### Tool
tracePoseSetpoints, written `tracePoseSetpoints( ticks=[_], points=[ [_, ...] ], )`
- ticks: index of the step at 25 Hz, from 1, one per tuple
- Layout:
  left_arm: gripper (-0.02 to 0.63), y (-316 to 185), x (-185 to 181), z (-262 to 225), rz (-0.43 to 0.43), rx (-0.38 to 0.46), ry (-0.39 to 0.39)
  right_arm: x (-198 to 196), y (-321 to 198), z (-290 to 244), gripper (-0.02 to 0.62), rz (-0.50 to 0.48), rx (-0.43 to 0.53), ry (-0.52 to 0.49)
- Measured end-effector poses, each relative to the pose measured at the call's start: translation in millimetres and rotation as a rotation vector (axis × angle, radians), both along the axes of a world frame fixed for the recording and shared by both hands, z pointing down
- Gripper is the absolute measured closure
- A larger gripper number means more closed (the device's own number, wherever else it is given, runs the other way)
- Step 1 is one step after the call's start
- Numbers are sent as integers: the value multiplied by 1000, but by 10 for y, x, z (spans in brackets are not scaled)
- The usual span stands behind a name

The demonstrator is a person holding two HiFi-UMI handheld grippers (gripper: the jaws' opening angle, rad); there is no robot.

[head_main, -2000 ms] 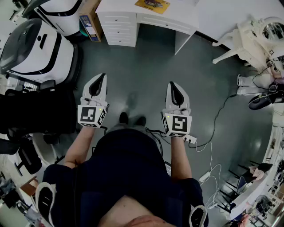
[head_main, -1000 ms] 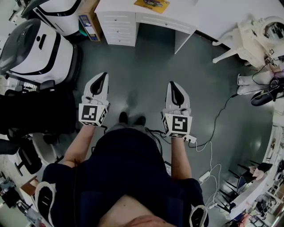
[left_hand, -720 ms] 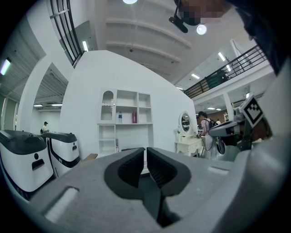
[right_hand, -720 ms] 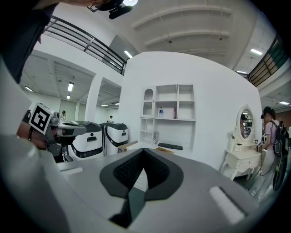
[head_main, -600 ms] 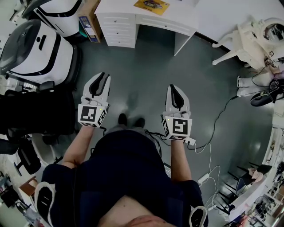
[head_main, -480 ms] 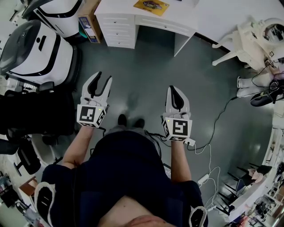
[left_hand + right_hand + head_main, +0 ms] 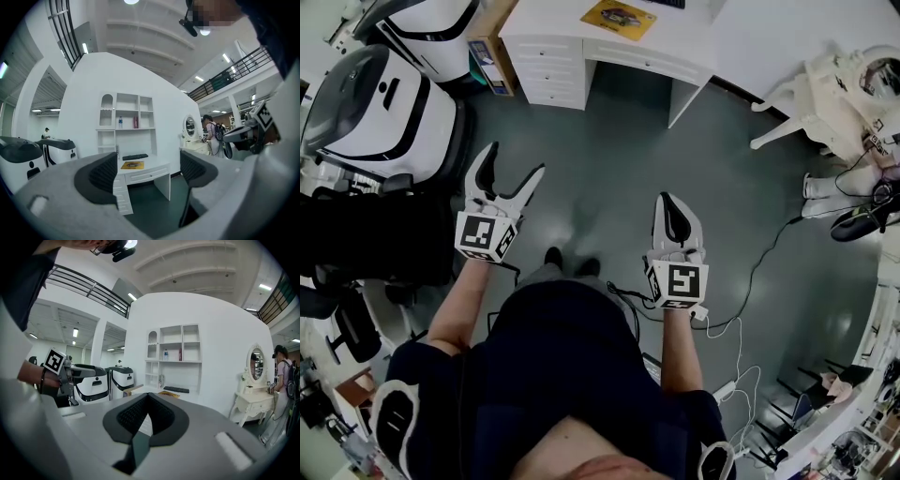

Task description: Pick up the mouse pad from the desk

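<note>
We stand on the grey floor (image 7: 609, 141), well short of a white desk (image 7: 680, 36), with a gripper held out in each hand. Our left gripper (image 7: 514, 161) has just been opening its jaws. They now stand spread wide with nothing between them, and the desk shows through the gap straight ahead. Our right gripper (image 7: 668, 201) has its jaws pressed together on nothing.

The yellow mouse pad (image 7: 619, 15) lies flat on the left half of the desk top, near the front edge. A dark keyboard (image 7: 135, 157) sits just behind it, and a stack of drawers (image 7: 551, 67) is below at the desk's left end. Neither gripper touches the pad or the desk.

A white shelf unit (image 7: 126, 115) stands against the wall behind the desk. Two white machines (image 7: 380, 98) stand at our left. A cable (image 7: 759, 262) trails across the floor at our right.
</note>
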State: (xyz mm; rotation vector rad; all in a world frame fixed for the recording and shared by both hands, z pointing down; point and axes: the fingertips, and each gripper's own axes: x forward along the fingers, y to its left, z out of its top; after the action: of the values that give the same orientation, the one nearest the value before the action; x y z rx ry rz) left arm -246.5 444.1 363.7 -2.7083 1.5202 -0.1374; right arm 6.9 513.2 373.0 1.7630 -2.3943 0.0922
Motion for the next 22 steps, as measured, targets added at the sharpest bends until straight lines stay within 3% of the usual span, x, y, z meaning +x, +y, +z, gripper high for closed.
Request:
tracePoseSetpoints(
  ticks=[12, 22],
  points=[
    [152, -664, 329, -7, 8, 8, 7, 336, -426, 72, 597, -21, -7, 3],
    [149, -2142, 432, -83, 73, 72, -10, 375, -1885, 122, 597, 26, -4, 15]
  ],
)
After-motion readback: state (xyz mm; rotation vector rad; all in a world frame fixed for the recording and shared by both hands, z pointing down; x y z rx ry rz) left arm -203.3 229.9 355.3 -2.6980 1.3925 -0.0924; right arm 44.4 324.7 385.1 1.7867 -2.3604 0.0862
